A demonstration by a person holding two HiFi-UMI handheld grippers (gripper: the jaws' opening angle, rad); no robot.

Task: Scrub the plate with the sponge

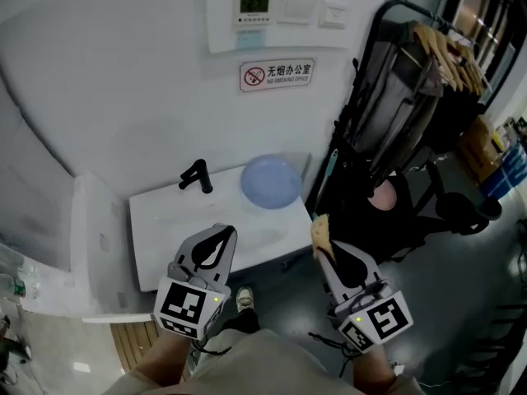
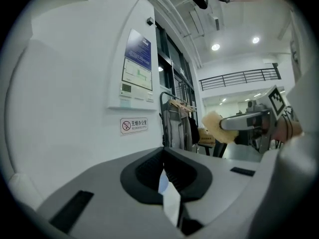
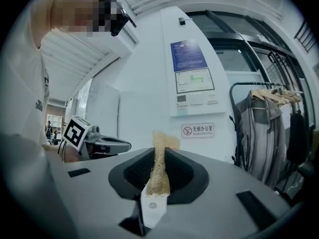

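A round pale-blue plate leans at the back right of a white basin top, beside a black faucet. My left gripper hovers over the basin's front edge, short of the plate, jaws shut with nothing between them. My right gripper hangs off the basin's right side, level with the left one, shut on a tan fibrous sponge. The sponge stands squeezed thin between the jaws. From the left gripper view the sponge sticks out of the right gripper's tip.
A black clothes rack with hanging garments stands close on the right. The wall behind the basin carries a no-smoking sign and a control panel. A translucent white panel borders the basin's left. The person's shoe shows below.
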